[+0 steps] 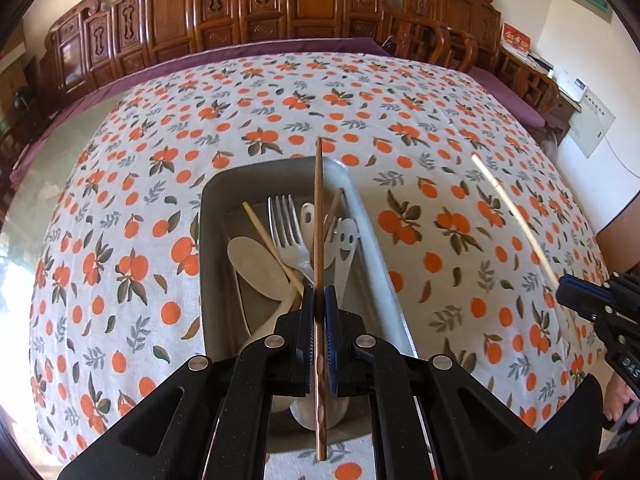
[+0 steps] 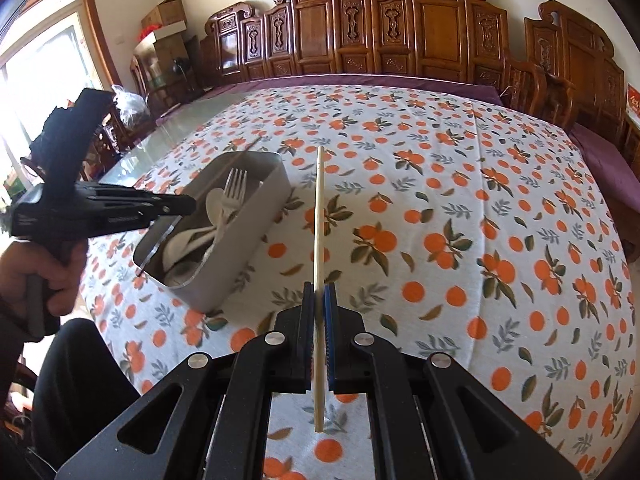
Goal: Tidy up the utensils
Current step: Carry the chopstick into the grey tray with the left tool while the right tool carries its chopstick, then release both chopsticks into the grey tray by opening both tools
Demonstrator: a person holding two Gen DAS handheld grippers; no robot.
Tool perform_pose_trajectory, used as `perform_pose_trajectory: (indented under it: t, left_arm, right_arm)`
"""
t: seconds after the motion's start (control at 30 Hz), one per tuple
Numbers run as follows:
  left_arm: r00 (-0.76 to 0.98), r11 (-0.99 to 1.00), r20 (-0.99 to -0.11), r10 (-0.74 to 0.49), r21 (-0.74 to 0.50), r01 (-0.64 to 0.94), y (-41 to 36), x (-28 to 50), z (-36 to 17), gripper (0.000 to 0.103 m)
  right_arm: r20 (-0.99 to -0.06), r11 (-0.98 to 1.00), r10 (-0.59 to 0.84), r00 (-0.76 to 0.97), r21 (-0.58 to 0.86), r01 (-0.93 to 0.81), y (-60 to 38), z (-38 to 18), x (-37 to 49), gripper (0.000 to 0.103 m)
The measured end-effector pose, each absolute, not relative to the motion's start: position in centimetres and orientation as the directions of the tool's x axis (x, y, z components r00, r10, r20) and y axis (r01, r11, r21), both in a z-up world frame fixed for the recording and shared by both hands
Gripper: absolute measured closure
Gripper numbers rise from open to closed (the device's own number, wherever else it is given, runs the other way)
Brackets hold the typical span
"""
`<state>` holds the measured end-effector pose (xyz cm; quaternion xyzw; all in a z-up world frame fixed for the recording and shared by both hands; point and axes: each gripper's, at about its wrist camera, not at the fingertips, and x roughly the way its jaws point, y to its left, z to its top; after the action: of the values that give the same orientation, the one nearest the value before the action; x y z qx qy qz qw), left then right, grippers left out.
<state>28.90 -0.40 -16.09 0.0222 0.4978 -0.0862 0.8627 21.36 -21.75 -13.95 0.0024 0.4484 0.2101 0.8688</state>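
Observation:
My left gripper is shut on a dark brown chopstick and holds it above the grey metal tray. The tray holds a metal fork, white spoons, a pale chopstick and another brown one. My right gripper is shut on a pale bamboo chopstick, held over the tablecloth to the right of the tray. The left gripper also shows in the right wrist view over the tray's near end. The right gripper shows at the right edge of the left wrist view.
The table wears a white cloth with orange fruit print. Carved wooden chairs line the far side. A glass tabletop strip lies bare at the left. A person's hand holds the left gripper's handle.

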Motion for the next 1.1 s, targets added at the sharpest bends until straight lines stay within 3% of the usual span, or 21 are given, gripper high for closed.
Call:
perform_pose_trajectory:
  t: [0.43, 0.93, 1.1]
  left_arm:
    - [0.454, 0.986, -0.883, -0.119, -0.051, 0.161, 1.1, 29.9, -17.8, 0.099]
    - [0.533, 0.991, -0.839, -0.114, -0.056, 0.124, 4.4, 27.6, -14.7, 0.098]
    - [0.552, 0.992, -0.827, -0.104, -0.048, 0.115, 5.3, 26.9, -14.0, 0.092]
  right_arm:
    - [-0.767, 0.891, 0.410, 0.493, 0.221, -0.398, -18.0, -13.5, 22.0, 0.097]
    - [-0.766, 0.868, 0.461, 0.448, 0.285, -0.406, -11.1, -14.7, 24.8, 0.097]
    - [-0.779, 0.866, 0.464, 0.423, 0.299, -0.400, -8.8, -15.8, 26.3, 0.097]
